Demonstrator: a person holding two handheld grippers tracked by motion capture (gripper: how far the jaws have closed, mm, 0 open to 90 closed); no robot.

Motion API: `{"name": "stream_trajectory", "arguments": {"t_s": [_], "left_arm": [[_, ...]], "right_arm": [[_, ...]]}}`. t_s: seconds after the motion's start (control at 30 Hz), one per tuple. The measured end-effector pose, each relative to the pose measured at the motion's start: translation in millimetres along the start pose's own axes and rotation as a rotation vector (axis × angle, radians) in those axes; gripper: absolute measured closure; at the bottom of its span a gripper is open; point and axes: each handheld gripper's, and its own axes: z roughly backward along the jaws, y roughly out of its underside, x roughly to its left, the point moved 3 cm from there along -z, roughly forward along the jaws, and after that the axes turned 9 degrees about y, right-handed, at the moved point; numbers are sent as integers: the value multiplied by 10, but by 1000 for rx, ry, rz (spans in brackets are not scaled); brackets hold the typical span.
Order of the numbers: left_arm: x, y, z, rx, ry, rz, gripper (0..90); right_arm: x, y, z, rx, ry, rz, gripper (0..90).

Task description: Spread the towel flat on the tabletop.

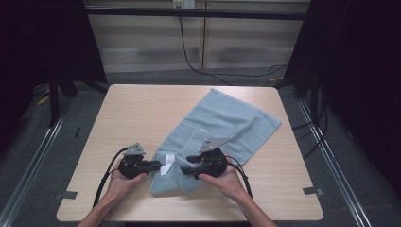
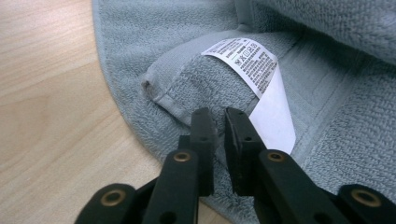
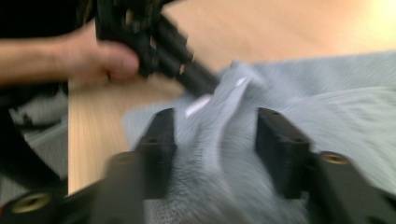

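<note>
A light blue-grey towel [image 1: 227, 123] lies slantwise on the wooden table [image 1: 142, 109], with its near end folded over. A white care label [image 2: 252, 65] sticks out at the folded corner [image 2: 159, 88]. My left gripper [image 1: 156, 165] comes in from the left. Its jaws stand almost together [image 2: 219, 119], the tips pressed on the hem of that corner. My right gripper [image 1: 187, 170] points left over the towel's near part. In the blurred right gripper view its jaws [image 3: 215, 114] stand wide apart astride a raised ridge of towel [image 3: 219, 154], with the left gripper [image 3: 173, 51] beyond.
Bare tabletop lies to the left [image 1: 118, 123] and right [image 1: 283, 165] of the towel. The near table edge [image 1: 189, 220] runs just below the forearms. Dark posts [image 1: 54, 94] and a floor cable [image 1: 227, 75] stand beyond the table.
</note>
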Motion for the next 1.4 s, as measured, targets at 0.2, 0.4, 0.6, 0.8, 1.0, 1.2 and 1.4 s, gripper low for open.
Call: {"name": "stream_trajectory", "arguments": {"t_s": [0.2, 0.4, 0.6, 0.8, 1.0, 1.2, 1.4], "left_arm": [[-40, -5, -12, 10, 7, 0, 858], [-37, -14, -1, 11, -8, 6, 865], [-41, -40, 83, -22, -4, 4, 878], [-61, -42, 147, -41, -12, 3, 881], [-31, -64, 233, -81, -10, 13, 880], [-43, -63, 218, -72, -2, 2, 875], [-22, -47, 194, -57, 3, 4, 872]], "right_arm": [[-51, 160, 308, -45, 41, -16, 874], [-190, 508, 881, -59, 159, -74, 874], [-381, 936, 1296, -43, 263, -164, 874], [-383, 1282, 1320, 60, 290, -224, 829], [-448, 1275, 1529, 2, 331, -248, 644], [-825, 962, 1439, -65, 391, -261, 541], [-1285, 676, 1182, -72, 405, -272, 497]]}}
